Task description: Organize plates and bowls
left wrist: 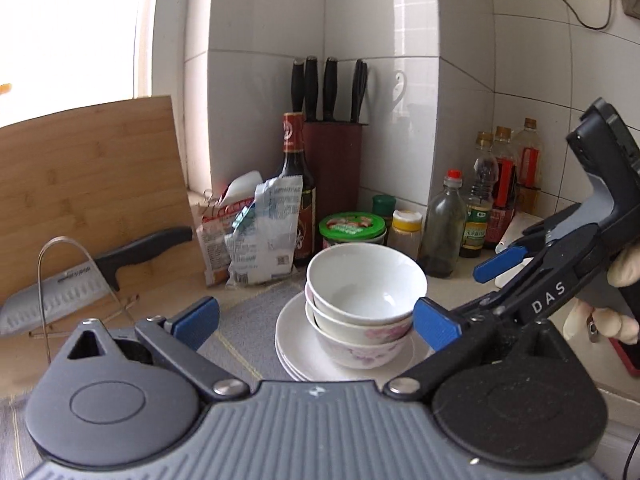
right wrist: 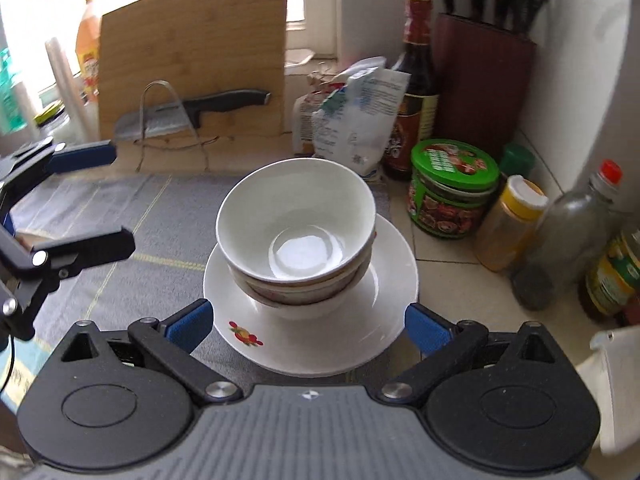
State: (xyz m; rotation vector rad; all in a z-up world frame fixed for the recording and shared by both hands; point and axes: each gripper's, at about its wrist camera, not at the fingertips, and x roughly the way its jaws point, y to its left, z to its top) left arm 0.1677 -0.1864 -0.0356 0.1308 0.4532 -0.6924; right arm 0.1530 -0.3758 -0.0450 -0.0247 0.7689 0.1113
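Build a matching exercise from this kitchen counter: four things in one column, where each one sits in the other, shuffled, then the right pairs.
Things
1. stack of bowls
2. cleaver
3. knife block
4. green-lidded jar

Places
A. in the tiled corner, black handles sticking out of its top
B. on the stacked white plates, on the grey mat
C. against the bamboo cutting board, behind a wire stand
D. beside the yellow-capped spice jar, in front of the dark sauce bottle

Pairs: 1-B, 2-C, 3-A, 4-D
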